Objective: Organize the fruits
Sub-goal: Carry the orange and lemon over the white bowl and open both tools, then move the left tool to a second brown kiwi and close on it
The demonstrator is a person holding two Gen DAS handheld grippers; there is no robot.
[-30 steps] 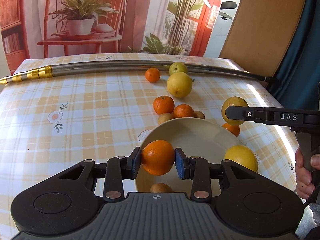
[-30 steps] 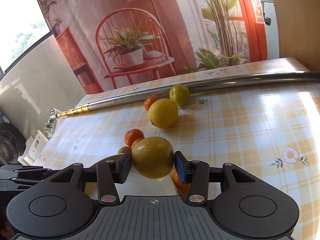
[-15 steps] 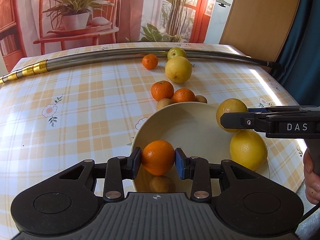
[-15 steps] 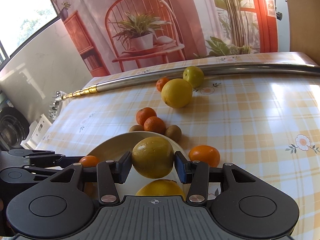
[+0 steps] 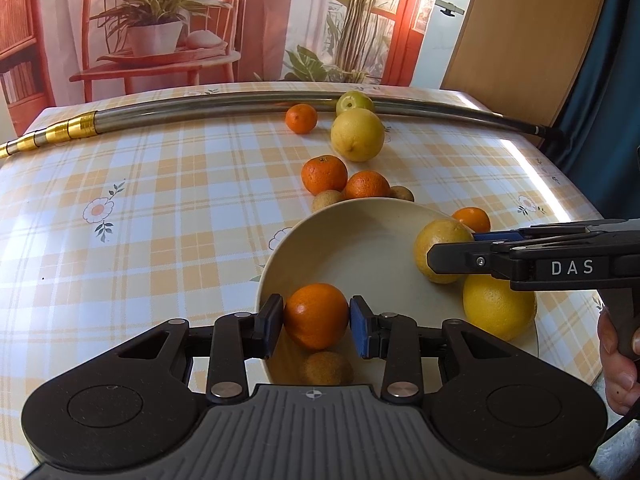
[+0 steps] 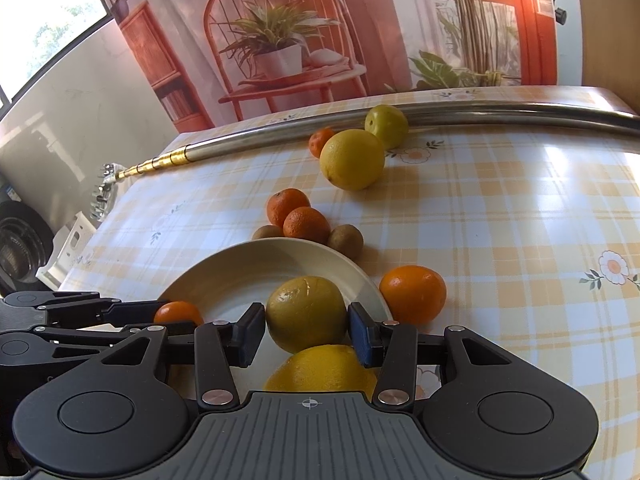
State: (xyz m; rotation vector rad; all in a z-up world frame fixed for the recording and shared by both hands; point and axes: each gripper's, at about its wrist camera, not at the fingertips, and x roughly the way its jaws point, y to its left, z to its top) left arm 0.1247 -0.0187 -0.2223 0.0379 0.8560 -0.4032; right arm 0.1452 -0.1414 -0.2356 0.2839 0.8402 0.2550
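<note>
Left gripper (image 5: 316, 316) jaws grip one orange (image 5: 316, 314), right gripper (image 6: 306, 334) jaws grip one yellow-green citrus (image 6: 306, 314), both over one cream bowl (image 5: 360, 240) holding one lemon (image 5: 498, 306) and one kiwi (image 5: 326, 368)

Table (image 5: 160, 208): wearing a glossy checked cloth, looking like plastic.
Bowl (image 5: 360, 240): showing a smooth, matt cream surface.
Pole (image 5: 224, 106): shining like polished metal.
Left tongs (image 5: 317, 320): looking like matt black plastic.
Orange (image 5: 316, 316): showing dimpled, slightly shiny skin.
</note>
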